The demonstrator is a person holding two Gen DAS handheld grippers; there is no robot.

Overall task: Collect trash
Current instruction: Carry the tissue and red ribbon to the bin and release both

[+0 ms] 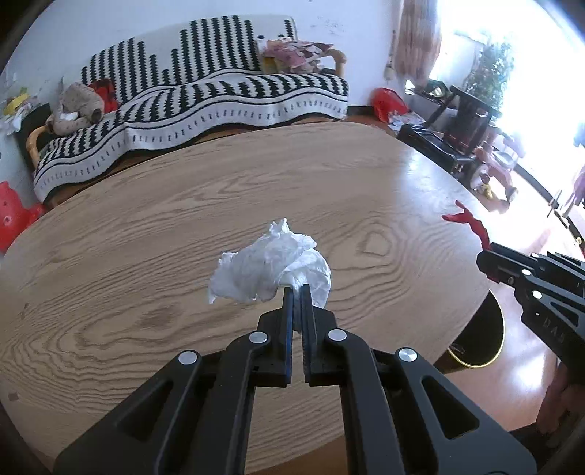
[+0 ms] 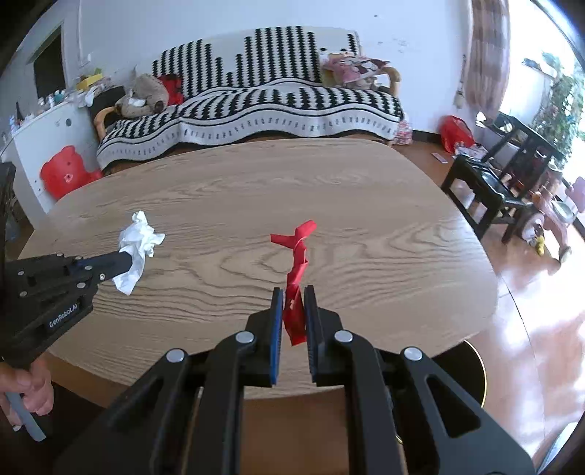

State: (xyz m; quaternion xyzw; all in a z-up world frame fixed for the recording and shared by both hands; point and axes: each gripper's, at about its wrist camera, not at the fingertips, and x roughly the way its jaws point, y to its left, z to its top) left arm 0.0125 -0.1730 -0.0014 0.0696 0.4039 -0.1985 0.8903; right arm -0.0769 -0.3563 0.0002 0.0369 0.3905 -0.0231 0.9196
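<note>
Crumpled white tissue clamped in left gripper, twisted red wrapper clamped in right gripper, both carried above worktop; grip is best kept firm until bin is reached

A wooden table with strong grain and rounded corners fills the foreground. Behind it, against a white wall, stands a sofa under a black-and-white patterned throw (soft toys and cushions piled at both ends). Right of the sofa hangs a curtain beside a bright window; dark chairs stand on glossy wooden floor. Left of the sofa sits a red stool.
</note>
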